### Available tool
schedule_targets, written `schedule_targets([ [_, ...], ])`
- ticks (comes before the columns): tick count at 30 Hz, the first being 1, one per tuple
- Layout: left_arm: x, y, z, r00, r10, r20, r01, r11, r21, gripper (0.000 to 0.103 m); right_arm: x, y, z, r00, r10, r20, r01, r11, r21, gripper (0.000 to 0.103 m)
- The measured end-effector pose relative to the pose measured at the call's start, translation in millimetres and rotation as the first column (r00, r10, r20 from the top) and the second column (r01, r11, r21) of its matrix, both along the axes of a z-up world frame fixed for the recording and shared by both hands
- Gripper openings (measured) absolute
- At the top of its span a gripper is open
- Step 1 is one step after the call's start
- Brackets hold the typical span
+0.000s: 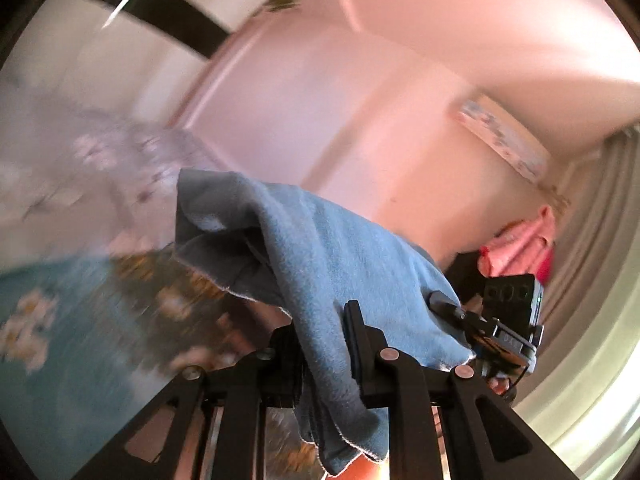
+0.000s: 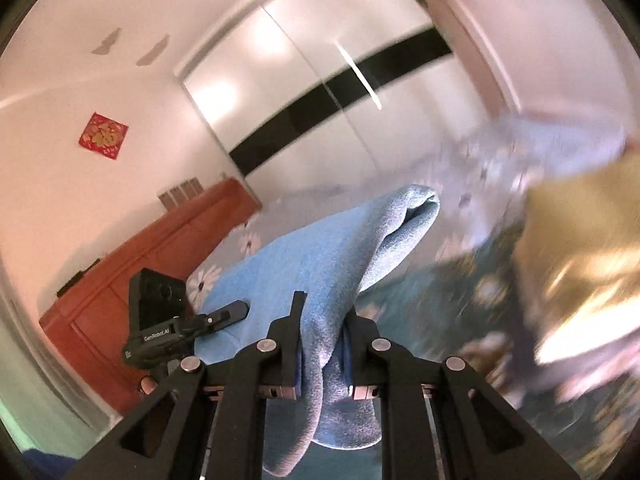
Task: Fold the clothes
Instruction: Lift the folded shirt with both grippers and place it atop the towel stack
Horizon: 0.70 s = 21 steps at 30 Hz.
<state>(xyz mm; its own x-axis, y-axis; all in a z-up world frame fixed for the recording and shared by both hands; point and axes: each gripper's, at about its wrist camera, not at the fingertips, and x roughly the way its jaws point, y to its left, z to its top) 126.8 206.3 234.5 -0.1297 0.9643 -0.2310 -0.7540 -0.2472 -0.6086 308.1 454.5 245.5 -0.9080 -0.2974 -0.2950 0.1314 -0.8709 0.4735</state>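
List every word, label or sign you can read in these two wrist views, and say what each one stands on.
"GenRobot.AI": on the black camera mount of the other gripper, right wrist view.
Gold character on the red wall poster: too blurred to read.
Letters on the camera mount in the left wrist view: too blurred to read.
The blue cloth carries no text.

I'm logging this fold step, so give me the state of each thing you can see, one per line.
Blue garment: lifted, bunched, hanging between both tools.
Left tool: shut on the blue garment.
Right tool: shut on the blue garment.
Pink cloth: crumpled, lying apart in the background.
Floral bedspread: spread flat, blurred.
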Motion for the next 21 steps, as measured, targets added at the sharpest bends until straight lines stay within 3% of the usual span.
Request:
schedule_targets([
  [4, -3.7, 75.4, 34.4, 0.997, -0.070, -0.044, 0.070, 0.998, -0.009, 0.019, 14.7, 56.0, 40.4, 0.997, -0.078, -0.002, 0.078, 0.995, 0.063, 0.015],
  [7, -27.6, 150.5, 44.7, 0.989, -0.144, 0.012, 0.145, 0.989, -0.039, 0.019, 20.2, 98.4, 53.5, 0.989, -0.144, 0.025, 0.140, 0.983, 0.118, 0.016],
  [11, -39.9, 222.4, 46.2, 0.984, -0.177, 0.029, 0.179, 0.981, -0.071, 0.019, 18.9, 169.4, 55.4, 0.968, -0.228, 0.103, 0.218, 0.971, 0.101, 0.016],
  [17, -27.5, 273.6, 9.1, 0.988, -0.154, 0.003, 0.153, 0.985, -0.076, 0.019, 6.7, 239.2, 44.3, 0.951, -0.263, 0.162, 0.247, 0.963, 0.113, 0.016],
  [21, -27.9, 282.1, -40.3, 0.994, -0.106, 0.006, 0.106, 0.987, -0.121, 0.019, -4.8, 280.2, 12.5, 0.965, -0.219, 0.145, 0.216, 0.976, 0.039, 0.016],
])
